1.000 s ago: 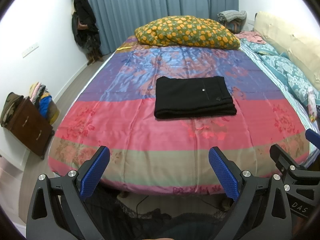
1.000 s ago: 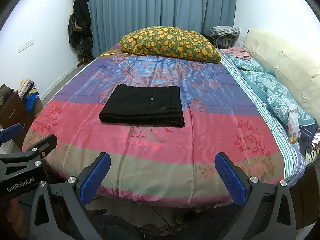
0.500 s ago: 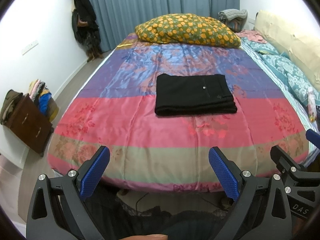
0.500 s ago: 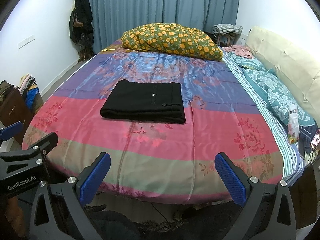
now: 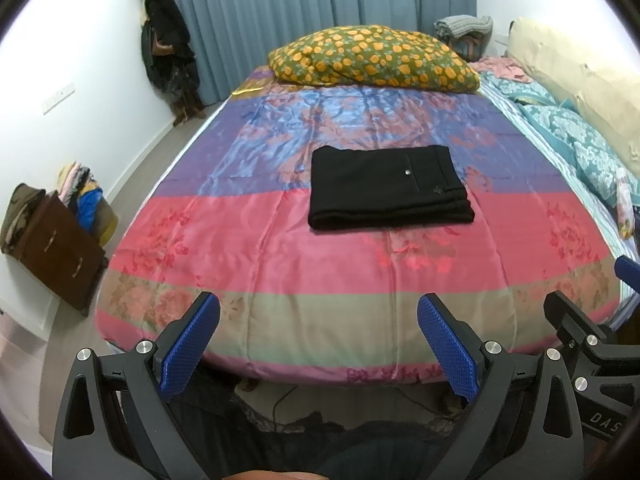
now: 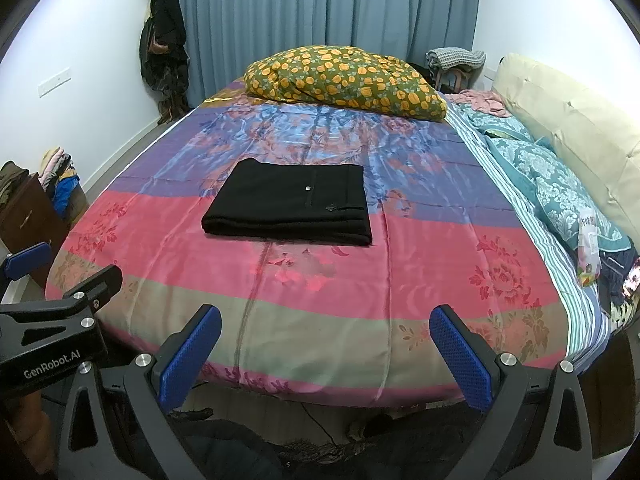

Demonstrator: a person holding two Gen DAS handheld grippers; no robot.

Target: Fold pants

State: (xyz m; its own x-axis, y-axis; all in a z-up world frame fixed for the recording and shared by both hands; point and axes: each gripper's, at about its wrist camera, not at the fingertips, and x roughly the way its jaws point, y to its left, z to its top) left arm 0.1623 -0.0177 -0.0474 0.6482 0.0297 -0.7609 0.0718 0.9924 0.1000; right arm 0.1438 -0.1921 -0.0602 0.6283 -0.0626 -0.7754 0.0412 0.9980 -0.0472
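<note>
Black pants (image 5: pixel 386 188) (image 6: pixel 292 202) lie folded into a neat rectangle in the middle of the striped floral bedspread (image 5: pixel 320 264) (image 6: pixel 420 264). A small silver button shows on their top face. My left gripper (image 5: pixel 318 320) hangs open beyond the foot of the bed, well short of the pants, nothing between its blue pads. My right gripper (image 6: pixel 324 332) is open too, held beside it at the same distance. The left view shows part of the right gripper (image 5: pixel 592 340) at its right edge, and the right view shows the left gripper (image 6: pixel 52 320) at its left edge.
An orange-spotted green pillow (image 5: pixel 372 58) lies at the far end of the bed. Teal bedding (image 6: pixel 552 184) and a cream headboard (image 6: pixel 580 128) run along the right side. A brown cabinet (image 5: pixel 60 248) with piled clothes stands on the floor at left. Dark clothes lie on the floor below the grippers.
Both grippers have drawn back from the bed and risen slightly, so the bed's foot edge and the floor show more. The pants have not moved.
</note>
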